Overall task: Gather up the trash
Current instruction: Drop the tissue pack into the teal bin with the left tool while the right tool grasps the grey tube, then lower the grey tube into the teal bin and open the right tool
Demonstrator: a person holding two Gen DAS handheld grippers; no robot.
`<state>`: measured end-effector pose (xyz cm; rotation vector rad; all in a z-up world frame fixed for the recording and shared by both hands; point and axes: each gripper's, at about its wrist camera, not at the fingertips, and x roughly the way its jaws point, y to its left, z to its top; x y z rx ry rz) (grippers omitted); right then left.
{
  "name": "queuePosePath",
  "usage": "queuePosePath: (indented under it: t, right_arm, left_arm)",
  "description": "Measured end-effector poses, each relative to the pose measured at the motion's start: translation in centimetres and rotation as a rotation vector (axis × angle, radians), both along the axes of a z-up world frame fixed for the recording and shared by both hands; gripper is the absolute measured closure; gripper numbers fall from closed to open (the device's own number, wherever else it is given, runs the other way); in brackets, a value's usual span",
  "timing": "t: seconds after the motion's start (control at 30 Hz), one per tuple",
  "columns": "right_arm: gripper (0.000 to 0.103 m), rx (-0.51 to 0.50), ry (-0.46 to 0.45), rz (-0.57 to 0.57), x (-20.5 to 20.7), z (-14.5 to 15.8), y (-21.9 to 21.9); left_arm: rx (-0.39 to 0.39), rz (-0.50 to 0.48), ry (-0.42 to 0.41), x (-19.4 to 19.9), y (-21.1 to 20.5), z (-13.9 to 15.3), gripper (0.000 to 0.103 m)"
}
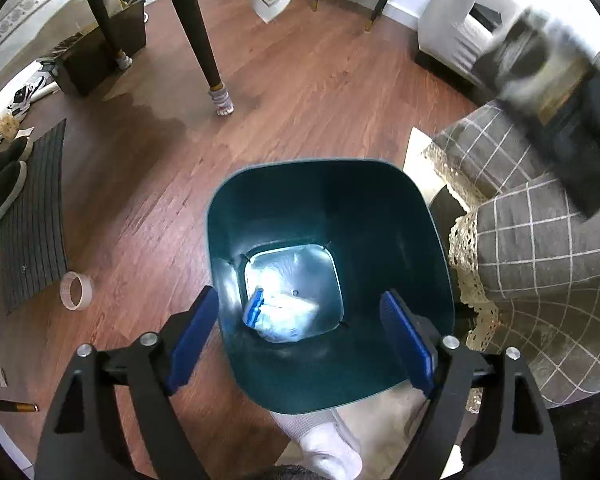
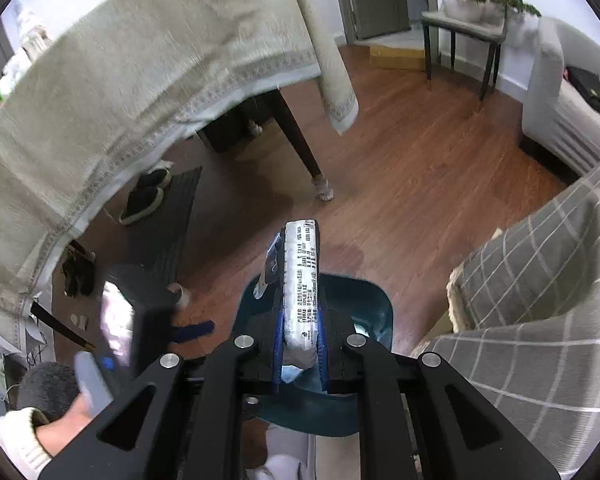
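A dark teal trash bin stands on the wood floor. A white and blue plastic packet lies at its bottom. My left gripper is open and empty, its blue pads spread wide above the bin's mouth. My right gripper is shut on a white packet with black print, held upright above the bin. The right gripper shows blurred at the top right of the left wrist view.
A roll of tape lies on the floor left of the bin. A grey mat with dark slippers is further left. A table leg stands behind. A checked sofa is right of the bin.
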<state>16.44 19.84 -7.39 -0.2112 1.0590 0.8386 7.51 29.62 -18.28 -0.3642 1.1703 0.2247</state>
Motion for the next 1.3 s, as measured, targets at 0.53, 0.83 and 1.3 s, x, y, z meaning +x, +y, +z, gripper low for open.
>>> queuePosePath:
  t: [0.53,0.83,1.3]
  right_arm:
    - [0.089,-0.16,0.092,0.02,0.1,-7.0,1.2]
    - [0.088,-0.257,0.115,0.067,-0.4,-10.7,1.5]
    - [0.045,-0.267,0.086,0.105,-1.3,-9.8,0.3]
  left_arm:
    - [0.026,0.019,-0.267,-2.2,0.6,9.7,0.055]
    - [0.035,0.008,-0.39,-4.0,-0.2,14.9,0.061]
    - [0.031,-0.007,-0.518,-5.4,-1.6,19.8,0.061]
